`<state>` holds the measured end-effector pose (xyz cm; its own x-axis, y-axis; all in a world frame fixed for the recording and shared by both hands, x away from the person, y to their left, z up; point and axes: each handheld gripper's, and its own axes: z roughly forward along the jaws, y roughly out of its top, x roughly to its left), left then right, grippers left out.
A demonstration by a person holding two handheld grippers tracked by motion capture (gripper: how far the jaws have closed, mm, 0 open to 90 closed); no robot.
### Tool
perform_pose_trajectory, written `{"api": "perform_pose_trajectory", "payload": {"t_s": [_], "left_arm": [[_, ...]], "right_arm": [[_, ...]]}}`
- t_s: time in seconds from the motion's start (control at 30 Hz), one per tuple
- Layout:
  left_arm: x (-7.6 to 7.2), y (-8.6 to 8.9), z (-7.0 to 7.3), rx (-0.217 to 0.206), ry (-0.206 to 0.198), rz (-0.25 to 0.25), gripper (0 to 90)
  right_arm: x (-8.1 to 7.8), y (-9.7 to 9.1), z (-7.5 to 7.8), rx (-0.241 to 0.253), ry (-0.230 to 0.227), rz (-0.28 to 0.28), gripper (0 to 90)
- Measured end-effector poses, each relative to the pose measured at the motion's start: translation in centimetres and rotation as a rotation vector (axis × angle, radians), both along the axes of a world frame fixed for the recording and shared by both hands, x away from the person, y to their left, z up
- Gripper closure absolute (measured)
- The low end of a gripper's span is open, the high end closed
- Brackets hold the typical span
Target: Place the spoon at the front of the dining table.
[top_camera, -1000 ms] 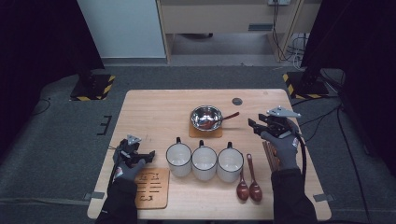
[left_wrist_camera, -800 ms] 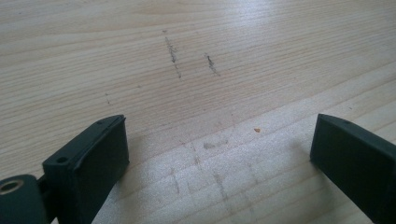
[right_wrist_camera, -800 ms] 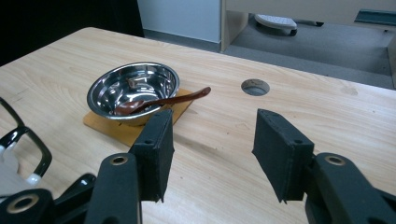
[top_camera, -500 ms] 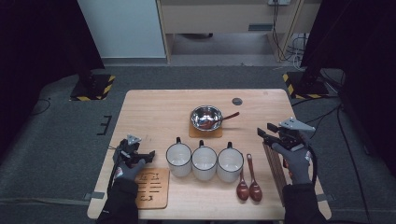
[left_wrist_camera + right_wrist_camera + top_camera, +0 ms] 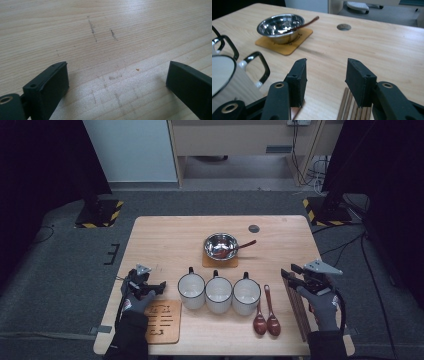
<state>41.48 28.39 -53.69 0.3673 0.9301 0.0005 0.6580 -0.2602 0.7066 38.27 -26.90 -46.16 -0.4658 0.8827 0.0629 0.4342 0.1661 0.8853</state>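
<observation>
My right gripper [image 5: 295, 275] hovers at the table's right side over the far end of a slatted wooden mat [image 5: 298, 310]. It is open; its jaws have just been closing a little, with nothing between them. In the right gripper view the right gripper [image 5: 327, 80] points across the table, and the slatted wooden mat [image 5: 352, 107] lies under its jaws. My left gripper [image 5: 146, 287] rests low at the left, beside the mugs, open. In the left gripper view the left gripper [image 5: 117, 77] frames bare wood.
A steel bowl [image 5: 221, 245] with a spoon in it sits on a coaster mid-table. Three white mugs [image 5: 219, 292] stand in a row, with two brown spoons [image 5: 266, 317] to their right. A wooden coaster [image 5: 162, 321] lies near the left front edge. A cable hole [image 5: 254, 228] is farther back.
My right gripper has come back from beside the bowl toward the near edge and sunk lower, ending over the slatted mat. The left gripper has stayed put.
</observation>
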Motion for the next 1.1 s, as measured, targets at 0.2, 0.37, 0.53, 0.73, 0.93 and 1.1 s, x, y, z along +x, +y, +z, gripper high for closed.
{"api": "perform_pose_trajectory", "payload": {"t_s": [0.2,0.37,0.53,0.73,0.93,1.1], "left_arm": [[0.0,0.0,0.0,0.0,0.0,0.0,3.2],[0.0,0.0,0.0,0.0,0.0,0.0,3.2],[0.0,0.0,0.0,-0.001,0.0,0.0,3.1],[0.0,0.0,0.0,-0.001,0.0,0.0,3.1],[0.0,0.0,0.0,0.0,0.0,0.0,3.0],[0.0,0.0,0.0,-0.001,0.0,0.0,3.0]], "right_arm": [[-1.0,-0.6,-0.7,-0.008,0.013,-0.01,52.8],[-1.8,-0.9,-1.6,-0.012,0.032,-0.024,53.1],[-2.3,-0.9,-2.5,-0.031,0.062,-0.03,53.4],[-2.5,-0.7,-3.5,-0.049,0.087,-0.028,53.4],[-2.7,-0.7,-4.3,-0.04,0.119,-0.025,53.6],[-2.6,-0.3,-5.1,-0.059,0.142,-0.019,54.9]]}}
